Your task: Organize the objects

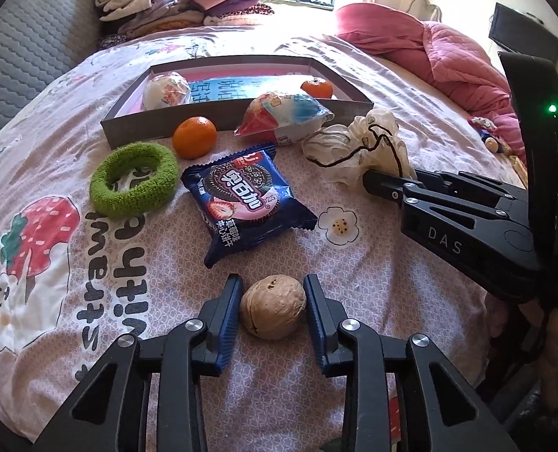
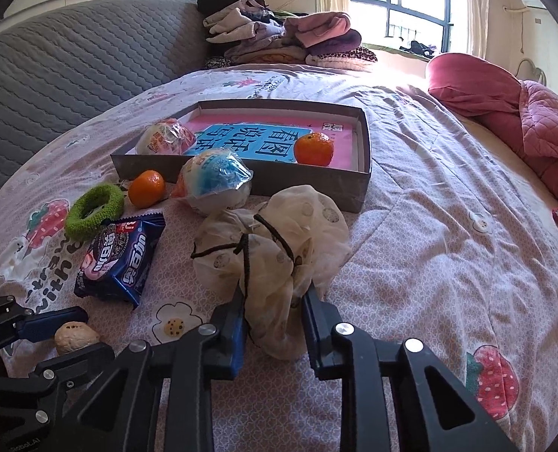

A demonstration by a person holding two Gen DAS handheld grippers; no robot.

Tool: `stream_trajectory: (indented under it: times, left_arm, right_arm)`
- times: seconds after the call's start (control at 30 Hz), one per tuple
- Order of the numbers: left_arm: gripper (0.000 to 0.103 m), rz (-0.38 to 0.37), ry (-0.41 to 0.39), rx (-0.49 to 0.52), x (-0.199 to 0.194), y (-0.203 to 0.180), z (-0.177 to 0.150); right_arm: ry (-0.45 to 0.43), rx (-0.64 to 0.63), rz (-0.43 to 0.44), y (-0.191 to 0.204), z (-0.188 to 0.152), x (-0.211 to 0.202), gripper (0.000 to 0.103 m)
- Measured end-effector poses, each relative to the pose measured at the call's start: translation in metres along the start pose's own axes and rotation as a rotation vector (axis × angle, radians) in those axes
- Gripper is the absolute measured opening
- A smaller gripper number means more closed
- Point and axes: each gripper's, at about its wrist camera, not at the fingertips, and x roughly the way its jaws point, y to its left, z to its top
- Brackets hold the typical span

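With the left gripper (image 1: 273, 293) clamped on the walnut (image 1: 272, 307) and the right gripper (image 2: 275, 310) pinching the drawstring pouch (image 2: 275, 241), the sound move — judging from here — is lifting both straight up, then over the cardboard box's (image 2: 241, 179) wall.

Both wrist cameras look steeply down along their fingers, close over the bed (image 1: 410, 86), facing the window (image 2: 410, 3); both catch the box (image 1: 237, 120) and snacks.

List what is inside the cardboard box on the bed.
Inside the cardboard box: a wrapped round snack at its left end, a tangerine towards the right, both resting on a pink and blue book. Anything beneath that book is covered.
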Motion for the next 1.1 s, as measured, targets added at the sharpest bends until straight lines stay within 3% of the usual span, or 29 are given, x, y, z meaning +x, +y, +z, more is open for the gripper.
stream_trajectory:
  times: [0.27, 0.63, 1.1]
  left_arm:
    - [0.034, -0.032, -0.013, -0.011, -0.005, 0.001, 0.001]
    - [0.034, -0.019, -0.036, -0.019, -0.013, 0.005, 0.005]
    - [0.034, 0.005, -0.076, -0.020, -0.027, 0.011, 0.012]
  right_arm:
    - [-0.010, 0.060, 0.042, -0.009, 0.000, -0.005, 0.017]
    - [-0.027, 0.102, 0.072, -0.017, -0.003, -0.014, 0.017]
    - [-0.121, 0.135, 0.107, -0.015, -0.001, -0.049, 0.017]
